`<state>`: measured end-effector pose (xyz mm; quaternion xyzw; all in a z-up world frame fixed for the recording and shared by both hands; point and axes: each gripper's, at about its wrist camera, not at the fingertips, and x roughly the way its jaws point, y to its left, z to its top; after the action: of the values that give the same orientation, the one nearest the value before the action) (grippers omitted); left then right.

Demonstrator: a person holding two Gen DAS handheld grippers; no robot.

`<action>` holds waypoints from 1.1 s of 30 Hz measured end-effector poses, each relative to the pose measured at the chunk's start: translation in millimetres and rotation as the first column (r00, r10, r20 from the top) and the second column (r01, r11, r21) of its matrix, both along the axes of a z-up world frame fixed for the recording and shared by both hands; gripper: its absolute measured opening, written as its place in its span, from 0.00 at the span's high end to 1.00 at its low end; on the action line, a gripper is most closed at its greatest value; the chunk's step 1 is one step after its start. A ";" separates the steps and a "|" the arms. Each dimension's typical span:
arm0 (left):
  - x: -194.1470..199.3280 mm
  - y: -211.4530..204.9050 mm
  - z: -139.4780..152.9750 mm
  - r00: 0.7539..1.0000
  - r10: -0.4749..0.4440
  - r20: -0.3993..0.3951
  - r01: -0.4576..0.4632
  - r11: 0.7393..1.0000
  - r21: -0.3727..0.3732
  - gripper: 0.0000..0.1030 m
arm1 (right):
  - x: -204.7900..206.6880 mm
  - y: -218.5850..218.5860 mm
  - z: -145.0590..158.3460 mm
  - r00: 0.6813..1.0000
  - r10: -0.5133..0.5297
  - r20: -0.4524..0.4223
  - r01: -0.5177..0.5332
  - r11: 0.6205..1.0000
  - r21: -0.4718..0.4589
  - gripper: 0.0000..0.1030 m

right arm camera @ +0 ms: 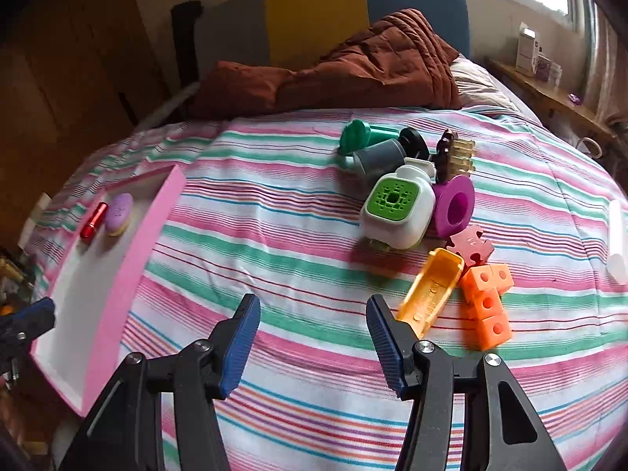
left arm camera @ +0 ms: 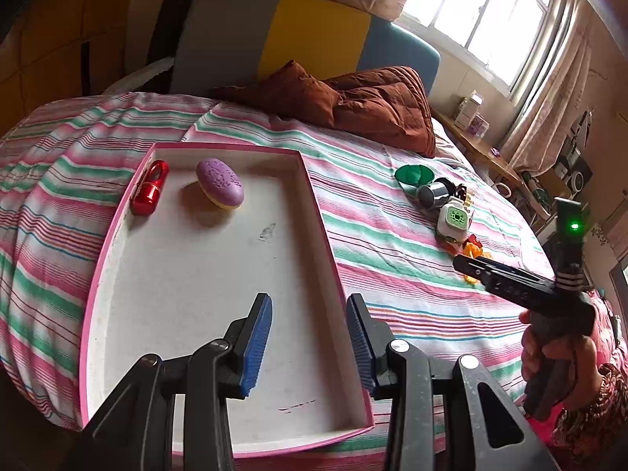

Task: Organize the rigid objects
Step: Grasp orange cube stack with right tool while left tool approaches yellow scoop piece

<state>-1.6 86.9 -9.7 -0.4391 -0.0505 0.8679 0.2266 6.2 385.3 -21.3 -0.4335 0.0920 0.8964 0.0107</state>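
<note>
Right gripper, jaws wide and empty, near the light, stiff orange plastic shell on the bed, probably best pinched across its long sides; left gripper, also wide, over the pink tray.

A bedsheet striped in pink, green, white and red carries a pink-rimmed white tray holding a glossy red capsule and a purple-and-yellow oval. Nearby lie a white device with a green grille, a magenta ring, orange cubes and a translucent amber case. A rust-brown quilt lies before a grey, yellow and blue headboard.
</note>
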 end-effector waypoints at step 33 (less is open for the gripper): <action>15.5 38.3 7.2 0.996 -0.083 -0.038 0.081 0.995 -0.052 0.62 | 9.9 100.7 -12.2 0.949 -0.304 0.078 0.298 0.951 0.085 0.46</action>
<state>13.9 125.3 -2.5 -0.4291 -0.0057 0.8674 0.2519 16.1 486.0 -33.5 -0.4535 0.1243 0.8666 0.1670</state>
